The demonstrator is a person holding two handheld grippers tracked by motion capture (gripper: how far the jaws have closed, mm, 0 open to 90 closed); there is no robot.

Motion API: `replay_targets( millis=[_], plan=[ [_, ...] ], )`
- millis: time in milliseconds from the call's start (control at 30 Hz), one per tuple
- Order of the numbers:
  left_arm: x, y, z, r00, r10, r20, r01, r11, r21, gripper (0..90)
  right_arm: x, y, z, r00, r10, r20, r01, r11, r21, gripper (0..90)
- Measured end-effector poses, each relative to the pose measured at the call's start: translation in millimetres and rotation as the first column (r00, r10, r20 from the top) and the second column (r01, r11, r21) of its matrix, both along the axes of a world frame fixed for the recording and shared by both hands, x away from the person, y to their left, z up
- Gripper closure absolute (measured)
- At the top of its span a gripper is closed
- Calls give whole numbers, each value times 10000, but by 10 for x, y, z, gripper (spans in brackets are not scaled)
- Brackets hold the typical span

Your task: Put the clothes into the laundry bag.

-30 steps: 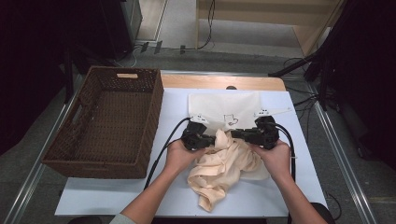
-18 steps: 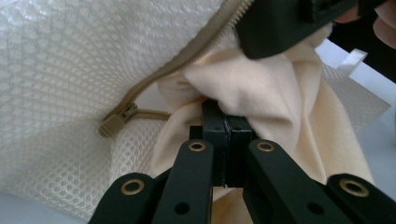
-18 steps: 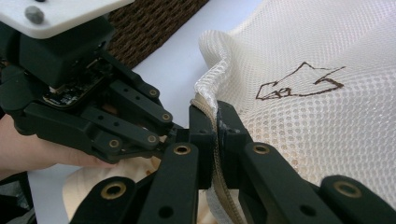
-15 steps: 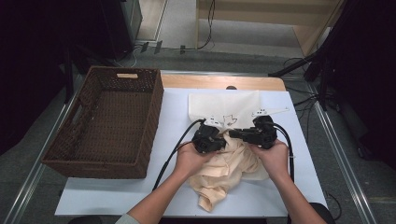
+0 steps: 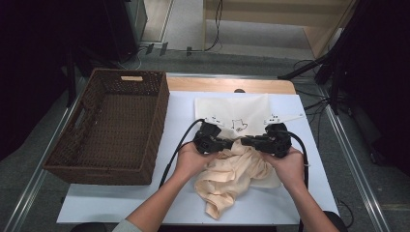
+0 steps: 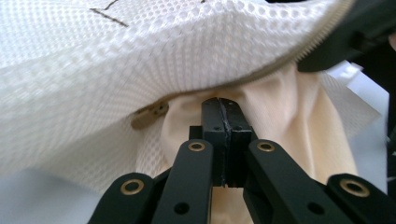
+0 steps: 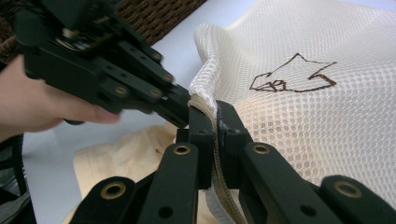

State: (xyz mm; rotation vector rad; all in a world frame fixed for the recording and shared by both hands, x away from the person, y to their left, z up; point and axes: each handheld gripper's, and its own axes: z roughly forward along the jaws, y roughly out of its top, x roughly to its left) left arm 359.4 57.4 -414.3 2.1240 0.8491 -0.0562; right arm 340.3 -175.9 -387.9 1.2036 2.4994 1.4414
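Wicker basket (image 5: 109,125) along the table's (image 5: 309,193) left edge. White mesh bag (image 5: 234,112) at mid-table toward the far edge, peach cloth (image 5: 232,176) just nearer. Both hands meet there, grippers facing: left gripper (image 6: 223,105) clamped shut on peach cloth at the bag's mouth; right gripper (image 7: 211,108) pinching the bag's zipper edge (image 7: 205,105).
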Motion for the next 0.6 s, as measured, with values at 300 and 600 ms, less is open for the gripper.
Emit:
replay_targets(
  millis=[300,600],
  plan=[
    [-159,203,178,9971,-725,-222,724,9974,-70,627,-20,-39,-33,10000,-83,-39,83,10000,1,868],
    [-405,418,237,9975,-704,68,706,9972,-244,406,32,-18,-70,9999,-53,-88,53,10000,-38,867]
  ],
)
